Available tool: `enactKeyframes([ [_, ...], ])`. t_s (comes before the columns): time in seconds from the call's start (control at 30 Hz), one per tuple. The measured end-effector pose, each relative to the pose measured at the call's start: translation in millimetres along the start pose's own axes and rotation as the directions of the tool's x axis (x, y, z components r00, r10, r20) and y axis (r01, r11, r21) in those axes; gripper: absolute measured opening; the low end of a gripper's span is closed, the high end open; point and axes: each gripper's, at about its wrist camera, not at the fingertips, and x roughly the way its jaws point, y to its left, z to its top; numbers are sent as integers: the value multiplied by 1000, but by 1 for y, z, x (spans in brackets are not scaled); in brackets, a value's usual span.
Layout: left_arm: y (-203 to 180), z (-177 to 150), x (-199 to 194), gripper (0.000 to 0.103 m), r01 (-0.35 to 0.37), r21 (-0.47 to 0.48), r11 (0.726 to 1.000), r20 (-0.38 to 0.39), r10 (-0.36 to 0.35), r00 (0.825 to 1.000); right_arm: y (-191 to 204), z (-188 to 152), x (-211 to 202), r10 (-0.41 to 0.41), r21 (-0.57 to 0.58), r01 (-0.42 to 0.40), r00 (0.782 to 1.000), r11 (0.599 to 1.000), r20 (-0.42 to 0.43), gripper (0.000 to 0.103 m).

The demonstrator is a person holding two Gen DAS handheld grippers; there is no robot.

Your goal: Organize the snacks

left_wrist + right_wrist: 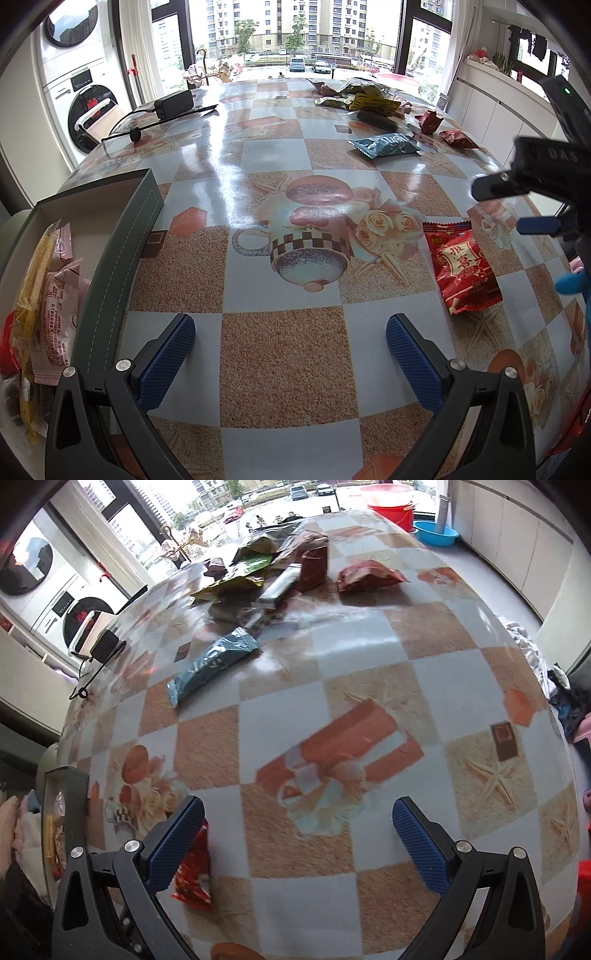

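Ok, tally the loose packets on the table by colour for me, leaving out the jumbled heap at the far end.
Bright red packet: 1
Teal packet: 1
Dark red packets, just right of the heap: 2
Total: 4

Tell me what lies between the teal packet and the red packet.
Only bare tablecloth: in the left wrist view nothing lies between the teal packet and the red packet.
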Motion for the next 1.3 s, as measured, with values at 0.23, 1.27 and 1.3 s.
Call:
enactKeyframes([
  [0.23, 0, -1, 0, 103, 0, 0, 1000, 0, 0, 1000, 34, 51, 36, -33, 115, 34, 999, 993, -10, 102],
  [1.27, -1, -1, 0, 103, -7, -5, 1000, -1, 7, 1000, 4, -46, -6, -166, -268, 163, 986, 950, 14, 27],
  [1.3, -1, 0, 0, 103, -7, -5, 1000, -1, 7, 1000, -1, -58, -11, -161, -275, 161, 987, 948, 23, 27],
])
